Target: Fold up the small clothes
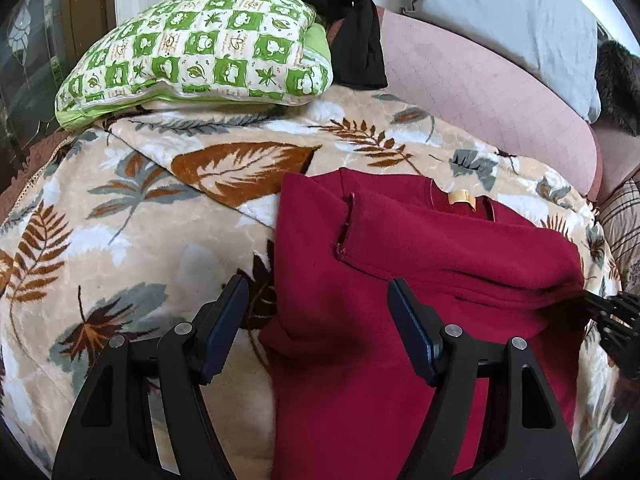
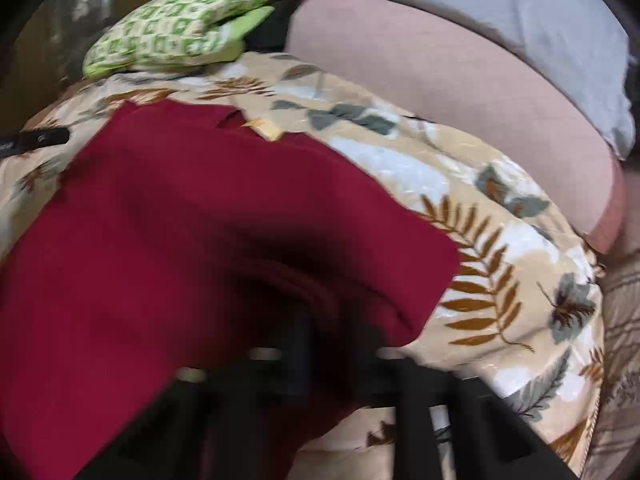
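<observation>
A dark red fleece top (image 1: 420, 264) with a tan neck label (image 1: 462, 199) lies partly folded on a leaf-print blanket (image 1: 120, 240). My left gripper (image 1: 318, 308) is open and empty, its jaws hovering astride the top's left edge. In the left wrist view my right gripper (image 1: 588, 296) sits at the top's right edge, shut on the cloth. In the blurred right wrist view the right gripper (image 2: 320, 320) is shut on a bunched fold of the red top (image 2: 180, 220), which drapes over its fingers. The left gripper's body (image 2: 36, 140) shows at far left.
A green-and-white patterned pillow (image 1: 192, 52) lies at the back left with black clothes (image 1: 352, 32) behind it. A pink cushion (image 1: 492, 92) and a grey pillow (image 1: 512, 16) are at the back right. A plaid cloth (image 1: 624, 224) is at the right edge.
</observation>
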A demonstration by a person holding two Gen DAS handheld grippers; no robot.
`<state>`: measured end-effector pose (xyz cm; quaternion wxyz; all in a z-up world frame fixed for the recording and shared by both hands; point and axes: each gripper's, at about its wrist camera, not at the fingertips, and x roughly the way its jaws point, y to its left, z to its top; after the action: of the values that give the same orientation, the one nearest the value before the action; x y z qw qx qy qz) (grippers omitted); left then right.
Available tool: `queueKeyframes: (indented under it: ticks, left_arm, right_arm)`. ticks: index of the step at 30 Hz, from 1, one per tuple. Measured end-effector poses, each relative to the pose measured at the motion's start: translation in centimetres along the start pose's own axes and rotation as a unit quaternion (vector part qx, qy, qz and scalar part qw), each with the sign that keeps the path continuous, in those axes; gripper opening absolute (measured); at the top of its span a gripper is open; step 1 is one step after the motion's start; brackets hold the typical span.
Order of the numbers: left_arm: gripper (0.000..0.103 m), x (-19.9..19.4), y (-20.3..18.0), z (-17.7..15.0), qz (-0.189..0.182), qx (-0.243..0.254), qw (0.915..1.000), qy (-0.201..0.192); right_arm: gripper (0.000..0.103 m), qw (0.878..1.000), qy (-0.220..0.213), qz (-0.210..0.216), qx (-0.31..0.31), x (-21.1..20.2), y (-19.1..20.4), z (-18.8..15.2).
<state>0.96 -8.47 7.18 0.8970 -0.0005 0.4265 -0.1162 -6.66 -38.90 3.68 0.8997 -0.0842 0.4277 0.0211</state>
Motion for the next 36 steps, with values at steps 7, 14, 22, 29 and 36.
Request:
queueKeyframes:
  ticks: [7,14,22,29,36]
  left_arm:
    - [0.072,0.8,2.0,-0.4,-0.001,-0.036,0.9993,0.010]
    - [0.072,0.9,1.5,0.9,-0.049,-0.033,0.9982,-0.004]
    - [0.067,6.8,-2.1,3.1,-0.076,-0.014,0.9953,0.058]
    - [0.013,7.1,-5.1,2.6,-0.058,0.046,0.9958,0.055]
    - [0.012,1.4,-2.3,2.1,-0.072,0.039,0.9966,0.004]
  right_arm:
    - [0.007,0.995,0.076,0.008,-0.067,0.3,0.7,-4.0]
    - [0.063,0.995,-0.026,0.091,0.013,-4.8,1.1,-1.1]
    - [0.063,0.994,-0.029,0.059,0.092,-2.8,-0.8,-1.5]
    - [0.063,0.981,-0.032,0.062,0.180,-1.4,-3.8,-3.2]
    - [0.063,0.964,-0.087,0.071,0.240,-3.5,-5.8,-2.1]
